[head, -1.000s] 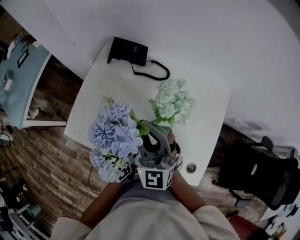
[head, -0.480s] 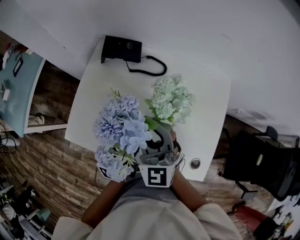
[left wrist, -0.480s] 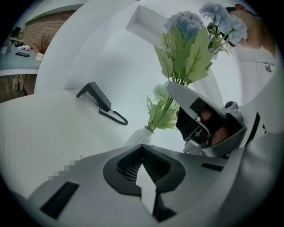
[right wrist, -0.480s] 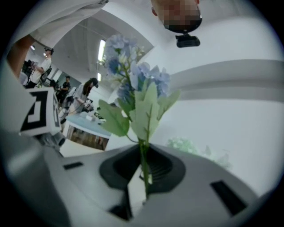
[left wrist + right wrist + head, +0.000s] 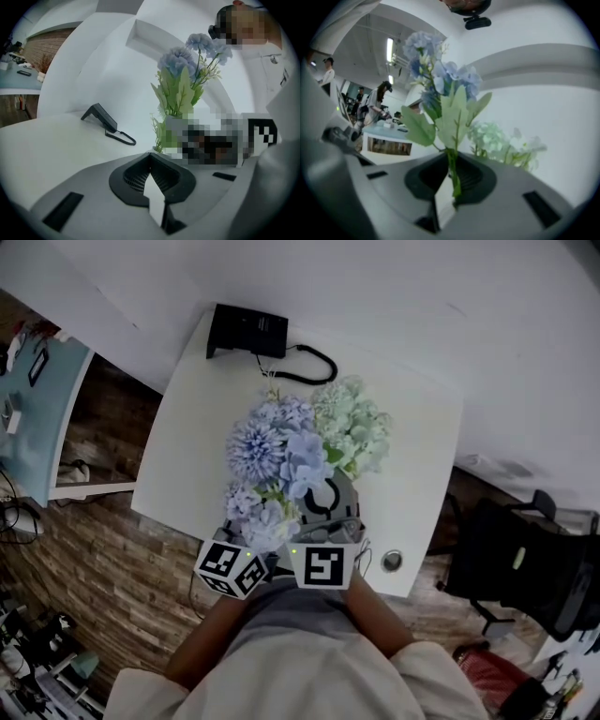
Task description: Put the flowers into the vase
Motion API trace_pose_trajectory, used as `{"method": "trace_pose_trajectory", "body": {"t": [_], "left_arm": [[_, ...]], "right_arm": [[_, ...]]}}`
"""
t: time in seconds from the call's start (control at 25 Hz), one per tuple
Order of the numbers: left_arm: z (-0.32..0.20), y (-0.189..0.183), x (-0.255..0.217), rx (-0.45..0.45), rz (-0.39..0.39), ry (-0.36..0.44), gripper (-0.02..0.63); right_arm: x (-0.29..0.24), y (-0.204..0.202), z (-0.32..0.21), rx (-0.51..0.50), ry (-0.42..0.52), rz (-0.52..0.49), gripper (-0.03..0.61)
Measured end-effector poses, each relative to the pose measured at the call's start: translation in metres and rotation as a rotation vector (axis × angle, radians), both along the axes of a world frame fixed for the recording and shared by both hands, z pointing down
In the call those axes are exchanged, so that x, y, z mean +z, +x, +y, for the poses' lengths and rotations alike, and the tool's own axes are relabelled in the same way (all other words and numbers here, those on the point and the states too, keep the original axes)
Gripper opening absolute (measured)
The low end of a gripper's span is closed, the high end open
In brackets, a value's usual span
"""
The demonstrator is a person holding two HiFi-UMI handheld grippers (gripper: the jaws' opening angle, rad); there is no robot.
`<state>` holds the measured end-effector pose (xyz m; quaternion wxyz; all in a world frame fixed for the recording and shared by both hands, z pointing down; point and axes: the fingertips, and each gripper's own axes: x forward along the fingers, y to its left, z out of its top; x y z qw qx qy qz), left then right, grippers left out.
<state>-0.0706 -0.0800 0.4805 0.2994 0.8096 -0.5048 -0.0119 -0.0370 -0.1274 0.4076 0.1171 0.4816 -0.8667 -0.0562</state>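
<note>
One white table [image 5: 187, 456]. Two flower bunches over it: the blue bunch [image 5: 277, 460] is held up, touching the pale green bunch [image 5: 356, 427] in the head view. Two grippers: the right gripper [image 5: 451, 157] is clamped on the blue bunch's stem [image 5: 452, 171], a grip seen only in its own view. The left gripper [image 5: 150, 157] has its jaws together, empty. One black phone [image 5: 247, 332] sits at the table's far edge, in the head and left gripper views only. The right gripper view alone shows people [image 5: 377, 101] in the background.

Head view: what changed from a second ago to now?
The blue flowers, clamped by the stem in the right tool, moved right across the head view to sit close beside the pale green flowers. The left tool stayed shut and empty; the phone and table look unchanged.
</note>
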Motion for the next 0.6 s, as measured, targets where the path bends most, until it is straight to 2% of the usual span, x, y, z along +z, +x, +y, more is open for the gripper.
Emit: {"method": "trace_pose_trajectory", "body": {"t": [0.28, 0.6], "left_arm": [[-0.002, -0.009, -0.019, -0.058, -0.067, 0.084, 0.023], [0.001, -0.012, -0.033, -0.087, -0.095, 0.129, 0.023]], "right_arm": [[0.01, 0.006, -0.004, 0.023, -0.046, -0.018, 0.06], [0.02, 0.008, -0.004, 0.027, -0.085, -0.036, 0.06]]}}
